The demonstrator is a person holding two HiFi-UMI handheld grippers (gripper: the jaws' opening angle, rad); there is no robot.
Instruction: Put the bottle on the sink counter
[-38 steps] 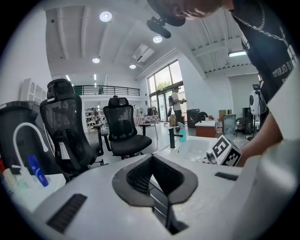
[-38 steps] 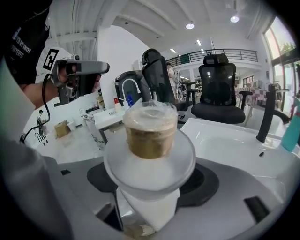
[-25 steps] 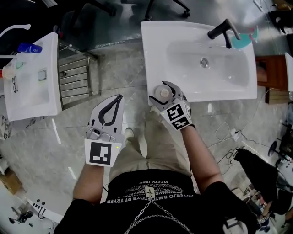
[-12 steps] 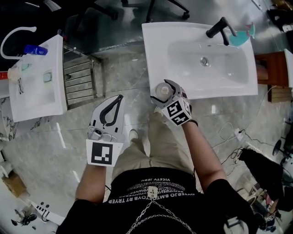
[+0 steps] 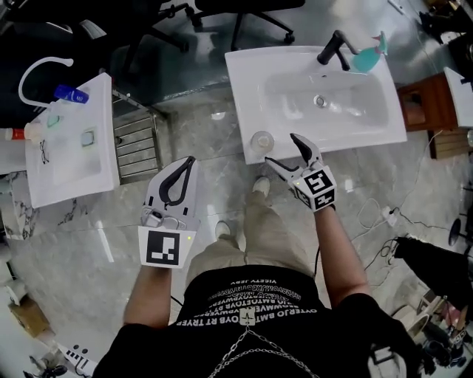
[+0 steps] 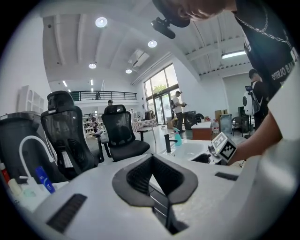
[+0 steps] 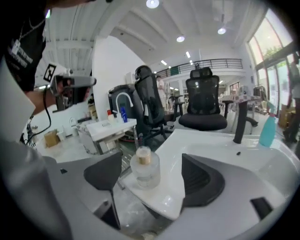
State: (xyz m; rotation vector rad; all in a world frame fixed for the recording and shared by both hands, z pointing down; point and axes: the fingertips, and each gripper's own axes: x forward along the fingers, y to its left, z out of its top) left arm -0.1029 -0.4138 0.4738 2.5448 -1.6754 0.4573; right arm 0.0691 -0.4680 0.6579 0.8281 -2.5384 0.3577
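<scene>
The small clear glass bottle [image 5: 261, 140] with a gold collar stands upright on the near left corner of the white sink counter [image 5: 369, 131]. My right gripper [image 5: 283, 150] is just to its right and slightly nearer to me. Its jaws are opening wide and the pads are clear of the glass. In the right gripper view the bottle [image 7: 145, 168] stands a little beyond the spread dark pads [image 7: 201, 177], on the counter corner [image 7: 159, 199]. My left gripper [image 5: 191, 162] hangs over the floor to the left, shut and holding nothing, its fingertips [image 6: 151, 157] together.
A black faucet [image 5: 332, 50] and a teal spray bottle [image 5: 368, 57] stand at the back of the basin. A second white sink [image 5: 70, 159] with a blue bottle [image 5: 72, 94] is at the left, a metal rack [image 5: 137, 144] beside it. Office chairs [image 5: 244, 15] stand behind.
The right gripper has let go of the bottle, spread its jaws and drawn back to the right. The bottle stays on the counter corner. The left gripper has not moved.
</scene>
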